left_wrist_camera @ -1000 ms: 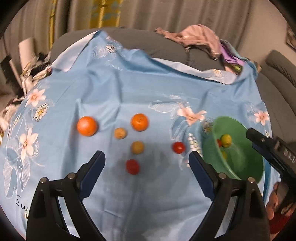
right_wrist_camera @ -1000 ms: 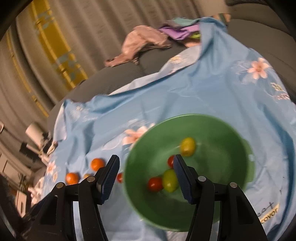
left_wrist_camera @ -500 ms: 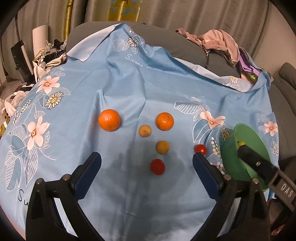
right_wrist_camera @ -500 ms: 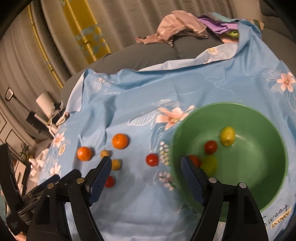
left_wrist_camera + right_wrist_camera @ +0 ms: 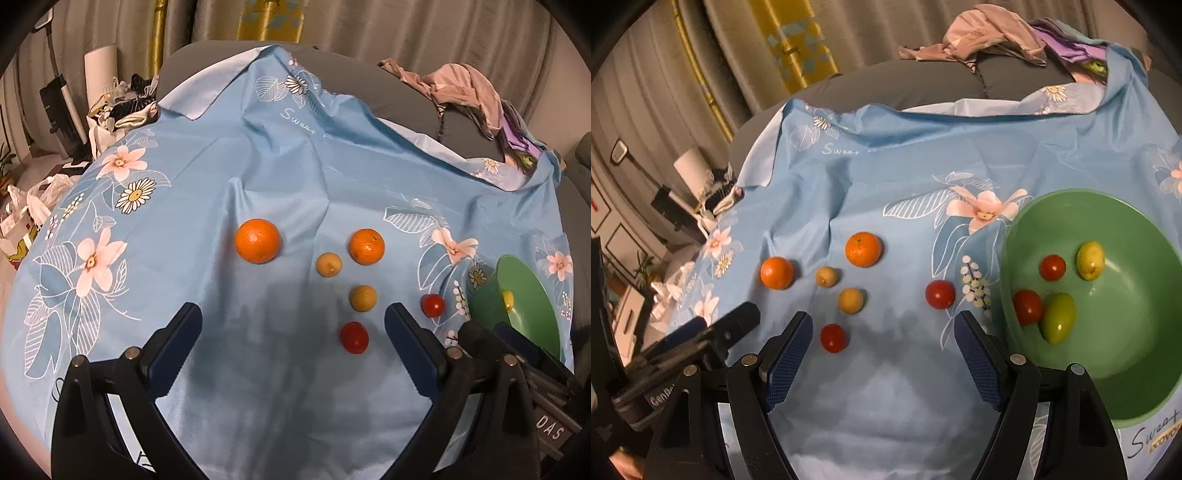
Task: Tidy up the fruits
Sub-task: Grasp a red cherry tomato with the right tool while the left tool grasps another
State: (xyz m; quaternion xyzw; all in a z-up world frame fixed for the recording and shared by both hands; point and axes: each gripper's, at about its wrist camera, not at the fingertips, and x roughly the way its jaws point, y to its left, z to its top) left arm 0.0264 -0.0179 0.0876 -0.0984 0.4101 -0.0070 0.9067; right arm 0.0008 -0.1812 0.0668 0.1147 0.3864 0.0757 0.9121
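Two oranges (image 5: pixel 257 240) (image 5: pixel 366 246), two small yellow fruits (image 5: pixel 328 264) (image 5: pixel 363 298) and two red tomatoes (image 5: pixel 354 337) (image 5: pixel 433 305) lie loose on the blue flowered cloth (image 5: pixel 258 184). A green bowl (image 5: pixel 1123 369) at the right holds two tomatoes (image 5: pixel 1052 267) (image 5: pixel 1027 306), a yellow fruit (image 5: pixel 1090 260) and a green fruit (image 5: pixel 1058 322). My left gripper (image 5: pixel 293 332) is open and empty, above the cloth short of the fruits. My right gripper (image 5: pixel 882 343) is open and empty, between the loose fruits and the bowl.
The cloth covers a grey sofa (image 5: pixel 923 85). Crumpled clothes (image 5: pixel 990 37) lie on the sofa back. Bags and clutter (image 5: pixel 118 107) stand at the left beyond the cloth. Curtains (image 5: pixel 369 26) hang behind.
Both grippers have pulled back and swung left. The right one has left the bowl and now faces the loose fruits. No fruit has moved.
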